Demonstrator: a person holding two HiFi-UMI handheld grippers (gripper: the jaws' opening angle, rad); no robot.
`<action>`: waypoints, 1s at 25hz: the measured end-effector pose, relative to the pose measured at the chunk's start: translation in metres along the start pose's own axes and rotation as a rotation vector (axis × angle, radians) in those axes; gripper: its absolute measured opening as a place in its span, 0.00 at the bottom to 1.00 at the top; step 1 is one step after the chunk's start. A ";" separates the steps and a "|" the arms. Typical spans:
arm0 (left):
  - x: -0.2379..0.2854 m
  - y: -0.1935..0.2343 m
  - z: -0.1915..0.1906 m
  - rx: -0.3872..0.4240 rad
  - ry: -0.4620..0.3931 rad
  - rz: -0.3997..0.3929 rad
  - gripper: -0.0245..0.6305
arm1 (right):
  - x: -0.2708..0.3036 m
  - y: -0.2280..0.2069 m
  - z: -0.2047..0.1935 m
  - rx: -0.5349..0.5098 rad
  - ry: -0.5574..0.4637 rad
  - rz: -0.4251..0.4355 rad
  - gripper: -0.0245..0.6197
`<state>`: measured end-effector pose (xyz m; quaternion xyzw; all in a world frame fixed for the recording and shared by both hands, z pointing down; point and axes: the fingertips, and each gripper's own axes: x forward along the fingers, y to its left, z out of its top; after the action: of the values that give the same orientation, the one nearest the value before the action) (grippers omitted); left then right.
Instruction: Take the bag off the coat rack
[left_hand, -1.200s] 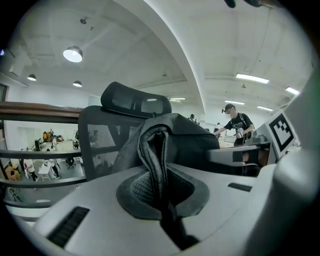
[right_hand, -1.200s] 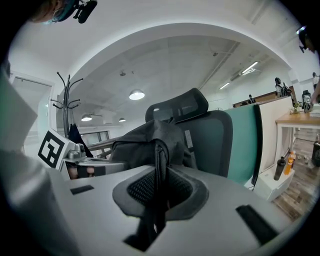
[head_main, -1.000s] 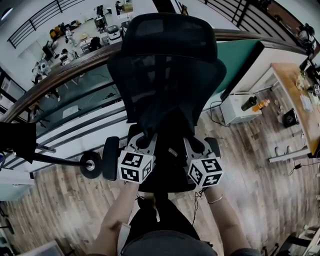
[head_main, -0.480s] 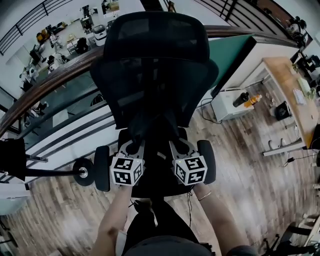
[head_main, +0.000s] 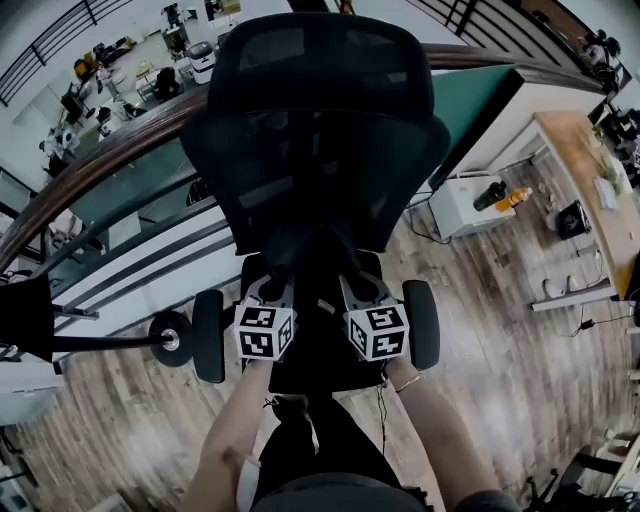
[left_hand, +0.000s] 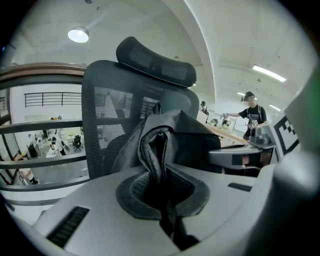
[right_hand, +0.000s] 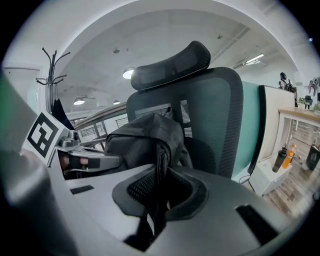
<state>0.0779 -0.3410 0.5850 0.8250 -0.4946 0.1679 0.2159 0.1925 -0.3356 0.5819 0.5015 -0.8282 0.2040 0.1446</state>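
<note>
A black bag (head_main: 318, 292) hangs between my two grippers, just above the seat of a black mesh office chair (head_main: 320, 120). My left gripper (head_main: 274, 292) is shut on a fold of the bag with a zip (left_hand: 159, 150). My right gripper (head_main: 358, 290) is shut on another dark fold or strap of the bag (right_hand: 161, 155). In both gripper views the bag's bulk sits in front of the chair back (left_hand: 115, 100) (right_hand: 210, 110). The coat rack (right_hand: 50, 65) stands off to the left, with its base (head_main: 166, 338) and a dark garment (head_main: 25, 320) on it.
A wooden handrail with glass panels (head_main: 110, 150) runs behind the chair. A white cabinet with bottles (head_main: 470, 210) and a wooden desk (head_main: 590, 180) stand to the right. A person (left_hand: 250, 112) stands far off. The chair's armrests (head_main: 208, 335) flank the grippers.
Both grippers, still shut on the bag, have sunk toward the chair seat and drawn a little closer together. The chair has shifted slightly in the head view.
</note>
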 end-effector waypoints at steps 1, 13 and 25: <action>0.002 0.002 -0.001 -0.003 0.005 0.007 0.08 | 0.003 0.000 -0.001 0.000 0.005 -0.002 0.09; 0.017 0.020 -0.017 -0.014 0.060 0.041 0.08 | 0.028 -0.002 -0.011 0.000 0.063 -0.019 0.10; 0.027 0.035 -0.023 -0.039 0.120 0.082 0.16 | 0.039 -0.008 -0.018 0.040 0.095 -0.035 0.24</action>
<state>0.0580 -0.3637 0.6249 0.7881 -0.5173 0.2161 0.2541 0.1825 -0.3598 0.6164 0.5082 -0.8074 0.2415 0.1774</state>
